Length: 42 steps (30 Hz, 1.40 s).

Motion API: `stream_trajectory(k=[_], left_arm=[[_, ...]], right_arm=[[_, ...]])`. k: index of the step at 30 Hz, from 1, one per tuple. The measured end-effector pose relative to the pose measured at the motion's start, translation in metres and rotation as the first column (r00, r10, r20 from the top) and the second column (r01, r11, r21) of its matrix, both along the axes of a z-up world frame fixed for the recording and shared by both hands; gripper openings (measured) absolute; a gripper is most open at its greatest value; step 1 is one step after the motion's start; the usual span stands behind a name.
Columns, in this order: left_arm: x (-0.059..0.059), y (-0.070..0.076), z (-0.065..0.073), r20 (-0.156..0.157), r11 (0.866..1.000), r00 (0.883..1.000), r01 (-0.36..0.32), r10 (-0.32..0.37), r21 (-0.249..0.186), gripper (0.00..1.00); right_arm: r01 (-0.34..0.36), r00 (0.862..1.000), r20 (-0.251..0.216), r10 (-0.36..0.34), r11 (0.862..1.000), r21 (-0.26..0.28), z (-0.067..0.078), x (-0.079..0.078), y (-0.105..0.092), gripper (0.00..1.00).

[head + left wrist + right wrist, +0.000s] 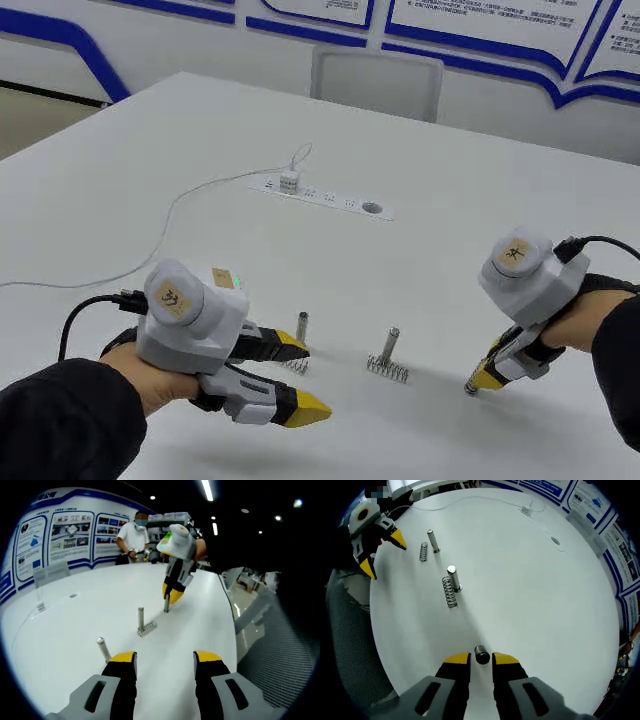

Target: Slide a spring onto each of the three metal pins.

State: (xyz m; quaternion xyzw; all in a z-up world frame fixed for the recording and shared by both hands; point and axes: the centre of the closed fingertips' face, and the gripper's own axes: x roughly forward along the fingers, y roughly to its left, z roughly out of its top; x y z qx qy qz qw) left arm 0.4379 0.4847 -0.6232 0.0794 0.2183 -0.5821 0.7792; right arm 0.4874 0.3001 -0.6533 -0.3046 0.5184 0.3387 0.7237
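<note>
Currently the right claw (484, 378), at the right side of the head view, is narrow and clamped on the held pin (481, 655). The pin end pokes out below the yellow tips toward the table (430, 270). In the left gripper view the held pin looks ribbed, maybe a spring on it, can't tell for sure.

Left claw (301, 377), lower left of the head view, is wide with nothing in it, hovering just beside the left pin (302, 325). Left pin stands upright; left spring (296, 365) lies flat at its foot, not on it. Middle pin (389, 345), lower centre, stands with a slight lean, though that may be just the camera angle. Middle spring (388, 369) lies flat against its base. So two springs are not yet on pins.

Risks:
- **Springs:** they are small and round, so a claw closing off-centre likely flicks or rolls one away across the smooth table.
- **Left pin:** the left claw's upper tip is very near it, and a sideways nudge probably topples it.
- **Coils:** squeezing a spring hard could crush them.
- **Held pin:** it may pivot or slip if the grip sits near its end.
</note>
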Motion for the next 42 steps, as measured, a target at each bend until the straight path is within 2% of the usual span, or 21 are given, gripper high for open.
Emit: stream_trajectory(k=[8, 13, 17, 22, 25, 33, 42], left_arm=[[-0.003, -0.002, -0.002, 0.002, 1.0, 1.0, 0.015, -0.015, 0.011, 0.46], [-0.002, -0.002, -0.002, 0.005, 1.0, 1.0, 0.013, -0.013, 0.013, 0.46], [-0.002, -0.001, -0.002, 0.006, 1.0, 1.0, 0.011, -0.011, 0.016, 0.45], [-0.001, 0.0, -0.003, 0.006, 1.0, 1.0, 0.007, -0.007, 0.018, 0.44], [0.0, 0.0, -0.003, 0.005, 1.0, 1.0, 0.004, -0.005, 0.017, 0.43], [-0.001, 0.0, -0.005, 0.001, 1.0, 1.0, 0.009, -0.009, 0.024, 0.43], [-0.002, -0.001, -0.006, -0.002, 1.0, 1.0, 0.012, -0.012, 0.028, 0.42]], right_arm=[[-0.072, 0.994, 0.079, 0.073, 0.997, -0.012, 0.028, -0.003, 0.01, 0.19], [-0.132, 0.984, 0.119, 0.129, 0.991, 0.011, 0.038, -0.001, 0.033, 0.19], [-0.158, 0.982, 0.116, 0.152, 0.987, 0.044, 0.031, 0.0, 0.051, 0.19], [-0.199, 0.977, 0.09, 0.193, 0.978, 0.068, 0.009, 0.001, 0.069, 0.18], [-0.237, 0.969, 0.087, 0.23, 0.968, 0.081, -0.002, 0.002, 0.077, 0.16], [-0.279, 0.959, 0.073, 0.273, 0.956, 0.089, -0.02, 0.007, 0.088, 0.15], [-0.301, 0.953, 0.051, 0.298, 0.95, 0.081, -0.031, 0.009, 0.092, 0.13]])
